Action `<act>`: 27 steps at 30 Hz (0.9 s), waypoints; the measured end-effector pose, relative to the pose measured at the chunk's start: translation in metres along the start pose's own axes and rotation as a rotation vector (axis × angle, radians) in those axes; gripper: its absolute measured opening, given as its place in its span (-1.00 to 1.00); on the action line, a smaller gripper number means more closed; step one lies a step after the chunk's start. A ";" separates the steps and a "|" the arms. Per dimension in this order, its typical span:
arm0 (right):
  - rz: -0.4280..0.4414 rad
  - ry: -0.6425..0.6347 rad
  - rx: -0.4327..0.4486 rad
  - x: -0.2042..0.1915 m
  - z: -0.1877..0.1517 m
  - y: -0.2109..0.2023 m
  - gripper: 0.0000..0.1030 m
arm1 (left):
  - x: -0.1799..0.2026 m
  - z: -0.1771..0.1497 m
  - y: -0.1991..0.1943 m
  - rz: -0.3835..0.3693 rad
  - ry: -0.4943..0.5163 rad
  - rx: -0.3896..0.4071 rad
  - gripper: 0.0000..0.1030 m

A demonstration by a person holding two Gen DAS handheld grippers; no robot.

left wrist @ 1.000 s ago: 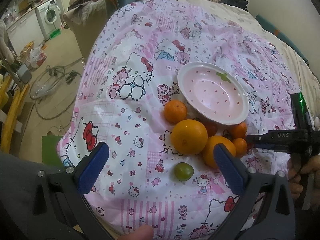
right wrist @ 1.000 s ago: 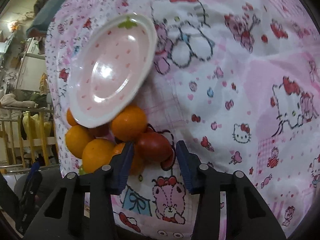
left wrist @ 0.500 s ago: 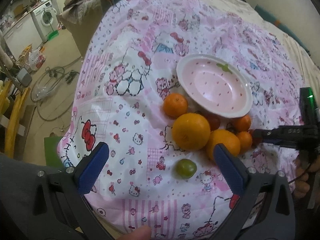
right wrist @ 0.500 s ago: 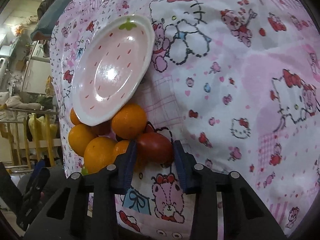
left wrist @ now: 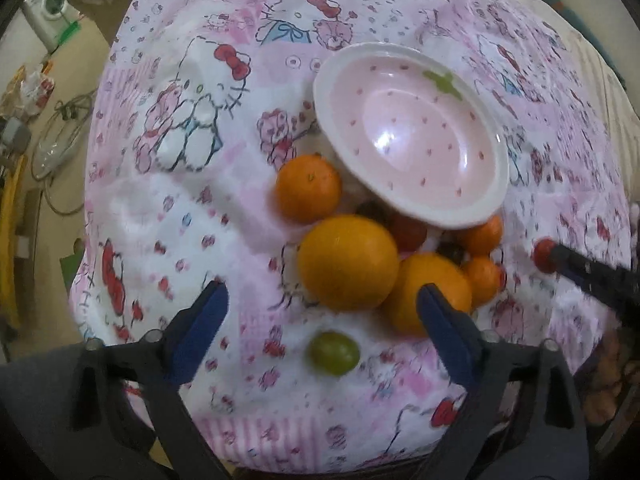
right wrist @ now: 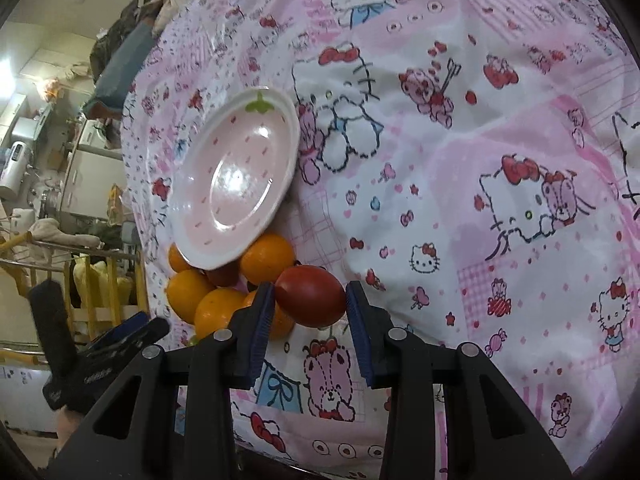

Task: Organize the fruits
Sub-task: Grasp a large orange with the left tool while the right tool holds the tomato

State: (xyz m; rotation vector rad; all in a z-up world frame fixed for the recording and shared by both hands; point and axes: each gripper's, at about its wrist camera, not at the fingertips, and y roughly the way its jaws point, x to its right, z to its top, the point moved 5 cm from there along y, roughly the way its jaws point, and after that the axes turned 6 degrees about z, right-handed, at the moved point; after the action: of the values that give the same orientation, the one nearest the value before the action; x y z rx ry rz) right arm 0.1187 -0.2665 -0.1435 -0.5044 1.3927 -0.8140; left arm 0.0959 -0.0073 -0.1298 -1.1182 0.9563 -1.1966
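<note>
A pink strawberry-print plate (left wrist: pixel 408 136) (right wrist: pixel 236 168) lies empty on the cloth. Against its near rim lie a big orange (left wrist: pixel 348 262), a second orange (left wrist: pixel 428 292), a tangerine (left wrist: pixel 308 188), smaller tangerines (left wrist: pixel 480 236) and a dark red fruit (left wrist: pixel 408 232). A green fruit (left wrist: pixel 334 353) sits apart, nearer me. My left gripper (left wrist: pixel 320 300) hovers over the big orange, jaws wide and closing, pads touching nothing. My right gripper (right wrist: pixel 310 300) is shut on a red oval fruit (right wrist: pixel 310 296) (left wrist: pixel 542 256), held just off the pile.
A pink cartoon-print cloth (left wrist: pixel 180 208) covers the raised surface and drops off at its left and near edges. Floor with cables (left wrist: pixel 60 140) and a washing machine (left wrist: pixel 48 0) lies to the left. A yellow rail (right wrist: pixel 100 280) stands beyond the pile.
My right gripper's jaws closed on the red fruit and lifted it a little from the pile. My left gripper came down closer over the oranges and its jaws narrowed slightly.
</note>
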 end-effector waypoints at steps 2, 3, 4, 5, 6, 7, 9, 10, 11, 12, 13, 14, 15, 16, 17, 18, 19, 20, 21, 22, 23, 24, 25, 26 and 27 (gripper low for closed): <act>0.005 -0.002 0.010 -0.001 0.002 -0.003 -0.26 | 0.004 0.008 0.003 0.014 -0.002 0.011 0.80; 0.006 -0.003 0.013 -0.001 0.002 -0.005 -0.26 | 0.005 0.011 0.005 0.019 -0.002 0.013 0.80; 0.003 -0.007 0.016 -0.001 0.003 -0.007 -0.26 | 0.007 0.013 0.008 0.019 -0.004 0.007 0.80; 0.003 -0.006 0.026 0.000 0.004 -0.009 -0.26 | 0.009 0.014 0.012 0.008 -0.010 -0.003 0.77; 0.008 -0.001 0.034 0.000 0.006 -0.012 -0.26 | 0.009 0.015 0.015 0.007 -0.012 -0.012 0.73; 0.010 0.000 0.038 -0.001 0.007 -0.012 -0.26 | 0.010 0.015 0.019 0.008 -0.011 -0.023 0.65; 0.012 0.000 0.045 -0.002 0.008 -0.014 -0.26 | 0.013 0.014 0.028 0.011 -0.011 -0.044 0.64; 0.012 -0.002 0.045 -0.002 0.008 -0.014 -0.26 | 0.012 0.014 0.031 0.018 -0.015 -0.048 0.61; 0.013 -0.004 0.043 -0.003 0.008 -0.014 -0.26 | 0.011 0.013 0.035 0.019 -0.023 -0.055 0.49; 0.012 -0.006 0.042 -0.004 0.008 -0.013 -0.26 | 0.012 0.013 0.037 0.007 -0.029 -0.062 0.45; 0.012 -0.009 0.041 -0.005 0.008 -0.012 -0.26 | 0.012 0.013 0.038 -0.011 -0.036 -0.067 0.33; 0.012 -0.012 0.040 -0.006 0.008 -0.011 -0.26 | 0.014 0.013 0.038 -0.030 -0.041 -0.068 0.14; 0.012 -0.016 0.040 -0.007 0.008 -0.011 -0.26 | 0.016 0.012 0.037 -0.033 -0.039 -0.071 0.14; 0.012 -0.019 0.040 -0.008 0.009 -0.011 -0.26 | 0.018 0.013 0.036 -0.028 -0.031 -0.070 0.09; 0.011 -0.021 0.040 -0.008 0.009 -0.011 -0.26 | 0.021 0.013 0.035 -0.024 -0.022 -0.064 0.06; 0.009 -0.023 0.039 -0.009 0.009 -0.010 -0.26 | 0.023 0.012 0.033 -0.024 -0.013 -0.055 0.06; 0.009 -0.021 0.038 -0.008 0.009 -0.010 -0.26 | 0.024 0.012 0.031 -0.024 -0.007 -0.049 0.05; 0.010 -0.018 0.038 -0.007 0.009 -0.010 -0.26 | 0.025 0.011 0.028 -0.025 -0.007 -0.047 0.05; 0.010 -0.015 0.037 -0.007 0.008 -0.010 -0.26 | 0.022 0.009 0.025 -0.031 -0.009 -0.048 0.05; 0.010 -0.016 0.037 -0.008 0.008 -0.010 -0.26 | 0.017 0.006 0.020 -0.039 -0.012 -0.047 0.05; 0.010 -0.018 0.038 -0.008 0.008 -0.010 -0.26 | 0.017 0.006 0.016 -0.046 -0.012 -0.045 0.05; 0.010 -0.021 0.037 -0.008 0.008 -0.010 -0.26 | 0.015 0.006 0.012 -0.051 -0.011 -0.041 0.05; 0.010 -0.023 0.038 -0.009 0.008 -0.009 -0.26 | 0.013 0.005 0.006 -0.053 -0.008 -0.034 0.05; 0.012 -0.022 0.040 -0.009 0.009 -0.010 -0.26 | 0.011 0.005 0.001 -0.056 -0.004 -0.025 0.05; 0.014 -0.021 0.043 -0.011 0.009 -0.010 -0.26 | 0.010 0.007 -0.005 -0.059 0.002 -0.015 0.05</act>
State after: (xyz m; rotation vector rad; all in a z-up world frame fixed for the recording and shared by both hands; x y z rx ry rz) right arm 0.1259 -0.2663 -0.1278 -0.4683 1.3547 -0.8237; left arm 0.1024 -0.0161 -0.1230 -1.1644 0.9405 -1.2402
